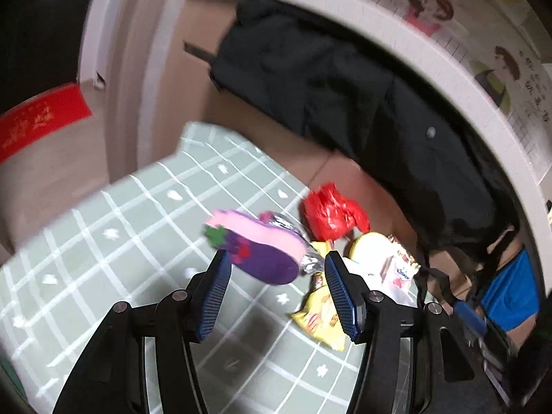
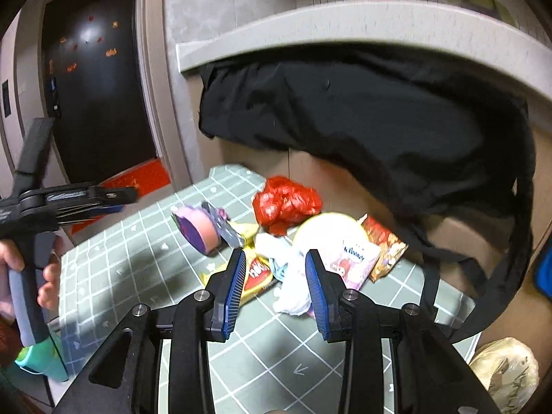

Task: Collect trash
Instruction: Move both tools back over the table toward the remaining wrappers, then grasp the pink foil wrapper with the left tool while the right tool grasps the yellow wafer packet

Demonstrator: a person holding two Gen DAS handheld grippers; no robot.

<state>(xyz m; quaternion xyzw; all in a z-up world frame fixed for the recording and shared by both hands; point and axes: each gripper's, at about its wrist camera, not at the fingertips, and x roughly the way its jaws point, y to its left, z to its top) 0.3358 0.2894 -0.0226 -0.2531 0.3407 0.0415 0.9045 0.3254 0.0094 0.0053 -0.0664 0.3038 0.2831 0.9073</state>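
Both claws are wide open and hold nothing. Right claw [image 2: 276,286] hangs over a white crumpled tissue [image 2: 291,284] on the green checked surface [image 2: 276,362]. Left claw [image 1: 276,289] hangs near a purple and pink pack [image 1: 262,248] and a yellow wrapper [image 1: 319,317]. Farther back in the trash pile sit a round yellow lid [image 2: 327,233] and a red plastic bag [image 2: 284,203]. Behind it all hangs a black bag [image 2: 379,120].
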